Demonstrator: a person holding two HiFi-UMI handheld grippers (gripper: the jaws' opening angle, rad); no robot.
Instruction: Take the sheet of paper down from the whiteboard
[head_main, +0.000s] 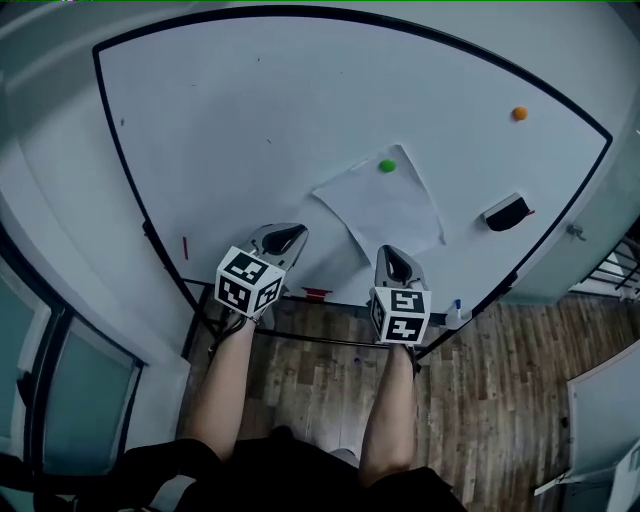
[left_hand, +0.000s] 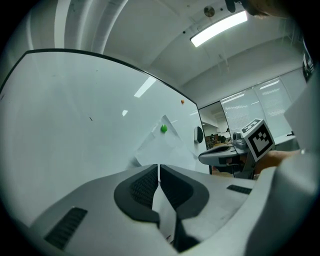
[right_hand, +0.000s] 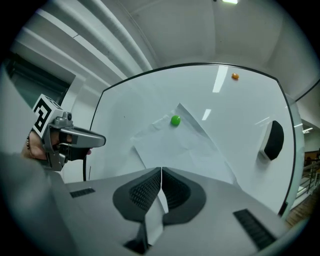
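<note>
The whiteboard (head_main: 250, 130) fills the upper part of the head view. The sheet of paper (head_main: 385, 210) hangs on it right of centre, tilted, with one corner pointing up. A green magnet (head_main: 387, 166) sits on the sheet near that top corner. An orange magnet (head_main: 520, 113) is on the bare board at the upper right, well apart from the sheet. A black eraser (head_main: 507, 212) sticks to the board just right of the sheet.

Both tongs are held low in the frame, each pointing at the board. The left tongs (head_main: 285, 238) are at lower centre left, near the sheet's lower left edge but off it. The right tongs (head_main: 397, 262) are just below the sheet's bottom corner. I cannot tell whether either tip touches the board.

In the left gripper view the dark pads meet at the tip with nothing pinched, so those tongs are clenched and empty. The right gripper view shows the same: pads pressed together, no paper between them, with the sheet and green magnet straight ahead on the board.

Wooden floor (head_main: 500, 380) shows at the bottom of the head view.
</note>
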